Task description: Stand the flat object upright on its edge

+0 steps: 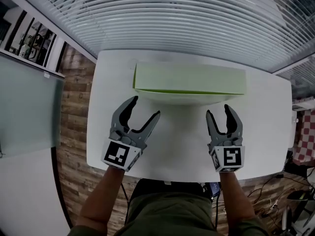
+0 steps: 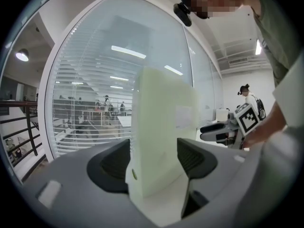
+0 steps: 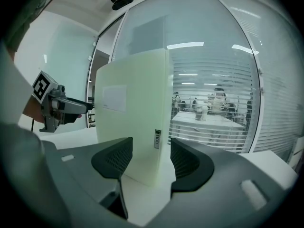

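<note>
Pale-green flat box (image 1: 189, 80) stands on its edge at the far side of the white table (image 1: 182, 146). The left gripper (image 1: 145, 107) and right gripper (image 1: 218, 110) sit nearer, jaws spread and empty. Its base looks narrow, so a stray jaw nudge could topple it.

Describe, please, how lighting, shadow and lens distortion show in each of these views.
Head view: even light; the green box throws a soft shadow onto the white table. Left gripper view: fisheye bows the window frame; black corners. Right gripper view: same bowing, and bright streaks on the glass.
</note>
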Available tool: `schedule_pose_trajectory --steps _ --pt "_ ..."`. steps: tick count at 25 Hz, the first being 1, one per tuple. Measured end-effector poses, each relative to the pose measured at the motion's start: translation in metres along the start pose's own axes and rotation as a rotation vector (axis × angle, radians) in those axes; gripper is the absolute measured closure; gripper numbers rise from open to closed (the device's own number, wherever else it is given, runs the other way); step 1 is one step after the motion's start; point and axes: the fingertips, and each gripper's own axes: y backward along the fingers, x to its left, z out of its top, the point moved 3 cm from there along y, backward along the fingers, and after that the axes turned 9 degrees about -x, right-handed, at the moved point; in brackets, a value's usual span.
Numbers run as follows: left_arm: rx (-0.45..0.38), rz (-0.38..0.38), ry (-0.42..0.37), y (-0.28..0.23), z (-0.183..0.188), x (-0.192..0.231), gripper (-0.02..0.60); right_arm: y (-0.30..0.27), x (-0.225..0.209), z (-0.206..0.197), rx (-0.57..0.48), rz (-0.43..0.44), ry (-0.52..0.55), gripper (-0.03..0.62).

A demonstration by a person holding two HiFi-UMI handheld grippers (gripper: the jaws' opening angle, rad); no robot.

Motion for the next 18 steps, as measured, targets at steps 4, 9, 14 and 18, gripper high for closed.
schedule_pose_trajectory --steps 4,9,14,18 --pt "0.026 -0.010 -0.005 0.011 0.005 -0.007 0.284 0.010 0.004 0.012 -0.006 0.014 0.012 0.338" --pt "0.010 -0.026 0.003 0.022 0.019 -0.014 0.295 0.015 0.013 0.029 -0.019 0.023 0.018 0.339" --pt "0.021 -0.061 -0.009 0.031 0.020 -0.023 0.316 0.020 0.023 0.045 -0.058 0.034 0.007 0.388" --pt "0.021 -0.091 -0.010 0.040 0.026 -0.033 0.340 0.029 0.031 0.052 -0.012 0.035 0.014 0.395"
